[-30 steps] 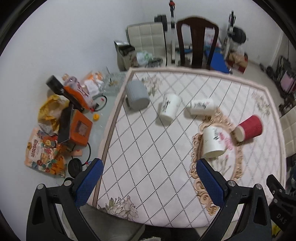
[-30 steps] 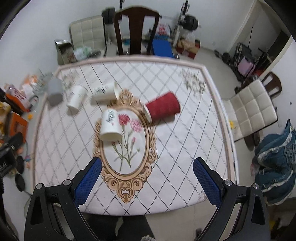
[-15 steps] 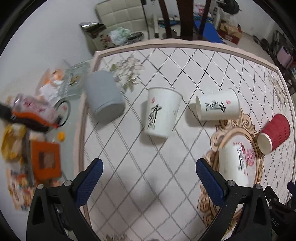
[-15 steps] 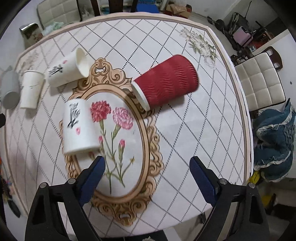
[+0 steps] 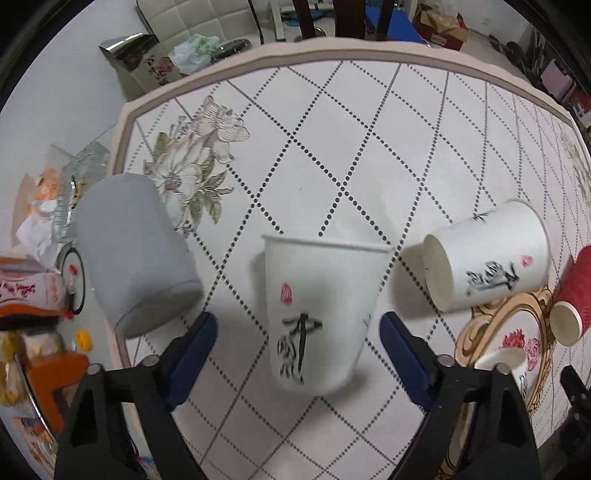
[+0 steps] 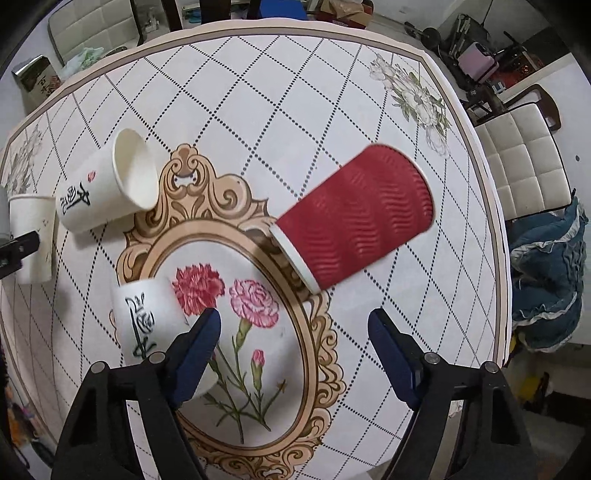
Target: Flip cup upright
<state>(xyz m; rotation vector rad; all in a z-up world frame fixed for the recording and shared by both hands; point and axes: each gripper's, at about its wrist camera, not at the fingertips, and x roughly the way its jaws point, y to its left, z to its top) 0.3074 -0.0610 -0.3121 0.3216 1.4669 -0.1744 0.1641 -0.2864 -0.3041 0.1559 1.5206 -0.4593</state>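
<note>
Several cups lie on their sides on the patterned tablecloth. In the left wrist view a white paper cup with black writing lies between the open jaws of my left gripper, untouched. A grey cup lies to its left, another white cup to its right. In the right wrist view a red ribbed cup lies just ahead of my open, empty right gripper. A white cup lies by its left finger, another white cup farther left.
The table's left edge has floor clutter beyond it: a box and orange items. A dark wooden chair stands at the far side. A white padded chair and blue cloth are off the right side.
Both grippers have moved forward and down toward the table. The white cup now sits between the left jaws; the red cup is closer to the right jaws. Both stay open.
</note>
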